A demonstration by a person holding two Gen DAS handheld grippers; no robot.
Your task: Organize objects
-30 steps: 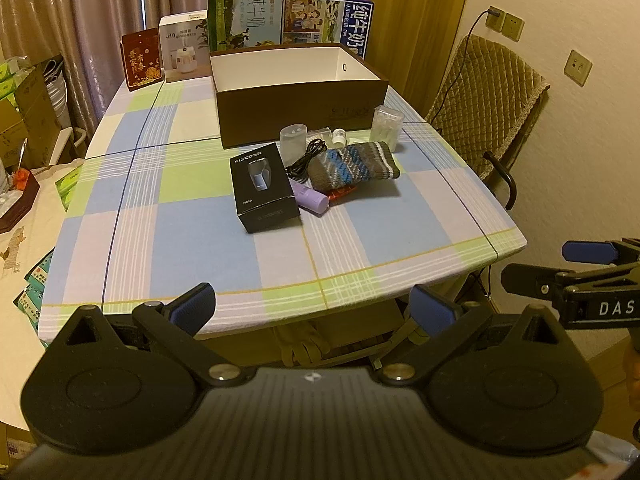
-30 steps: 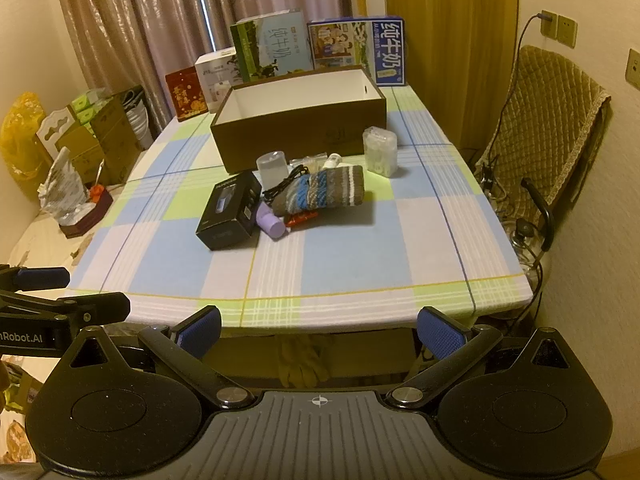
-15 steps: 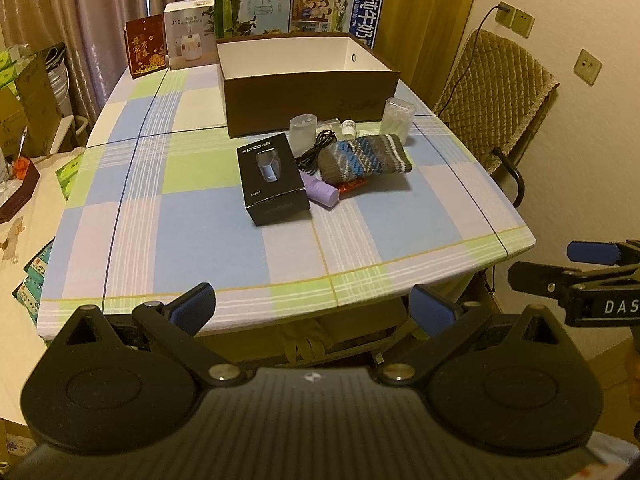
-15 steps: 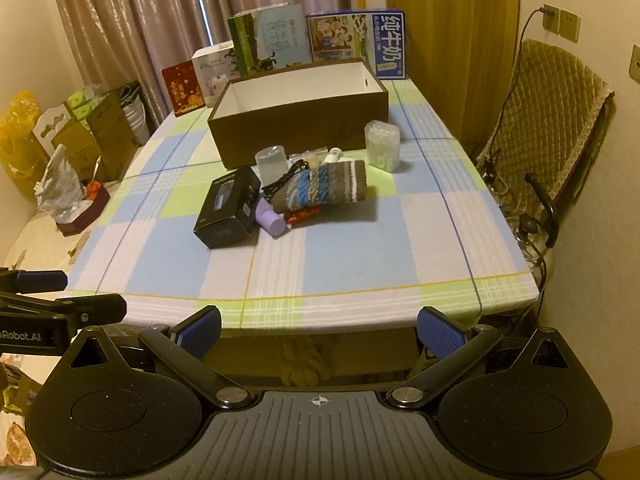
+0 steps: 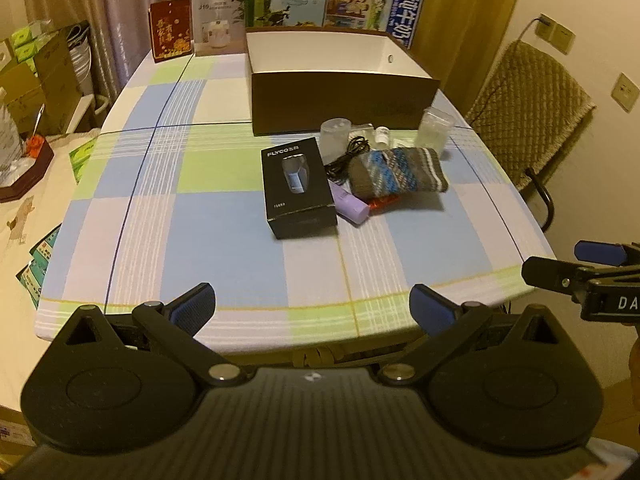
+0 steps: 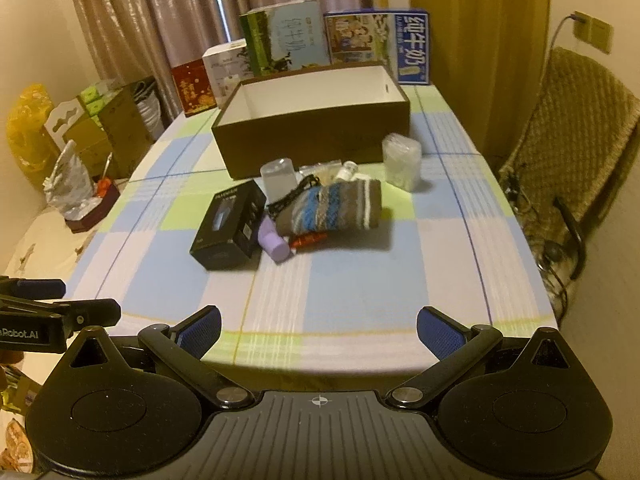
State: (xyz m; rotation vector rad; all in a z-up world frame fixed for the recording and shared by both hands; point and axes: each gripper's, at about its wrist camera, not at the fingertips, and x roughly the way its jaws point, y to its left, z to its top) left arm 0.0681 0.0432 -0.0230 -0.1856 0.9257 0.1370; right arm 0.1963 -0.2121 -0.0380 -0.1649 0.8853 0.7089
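Closer to table point(image 5: 224, 236) than a second ago. Left gripper point(image 5: 312, 304) and right gripper point(image 6: 318, 326) spread wide, empty, at near edge. Clutter heaped mid-table: black box point(image 5: 298, 192), knit pouch point(image 5: 396, 170); brown box point(image 5: 340, 80) just behind.

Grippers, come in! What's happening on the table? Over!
Left gripper and right gripper open, empty, at table edge. Brown box looks empty; black box, sock and small items piled before it. Path clear.
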